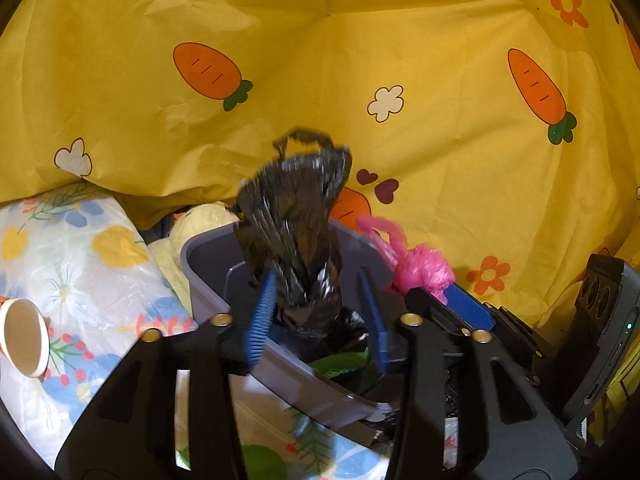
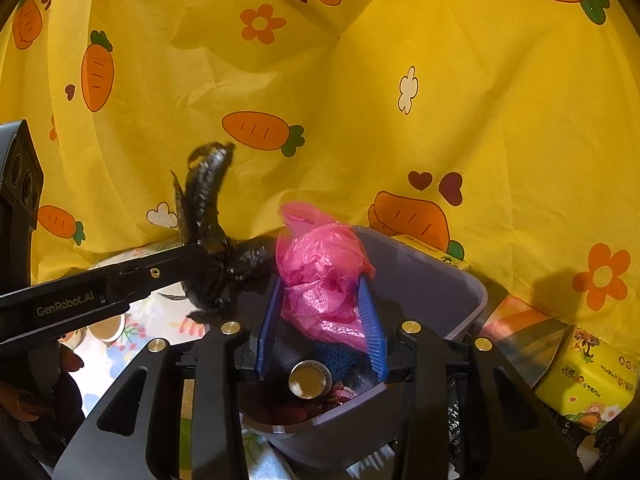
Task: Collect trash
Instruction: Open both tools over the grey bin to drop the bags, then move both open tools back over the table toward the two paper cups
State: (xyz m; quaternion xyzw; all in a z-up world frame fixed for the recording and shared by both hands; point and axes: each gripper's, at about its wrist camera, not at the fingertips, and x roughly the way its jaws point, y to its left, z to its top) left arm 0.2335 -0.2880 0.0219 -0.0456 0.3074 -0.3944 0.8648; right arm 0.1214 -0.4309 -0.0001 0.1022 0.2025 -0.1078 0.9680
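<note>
Black gripper frames fill the bottom of both wrist views, and beyond them a yellow cloth (image 1: 400,60) printed with carrots and flowers covers the whole background. Below it sits a grey-purple bin (image 2: 460,284) on a floral plastic sheet (image 1: 80,272). Over the bin, the left gripper (image 1: 320,312) stands with its blue pads apart around a crumpled black plastic bag (image 1: 296,216), the pads not pressing it. The right gripper (image 2: 322,320) has its pads spread on either side of a pink plastic bag (image 2: 320,276); whether they press it I cannot tell. Inside the bin lie a green scrap (image 1: 344,362) and a small round metal cap (image 2: 308,382). A yellow tissue pack (image 2: 588,380) sits right of the bin, a paper cup (image 1: 24,336) to its left.
</note>
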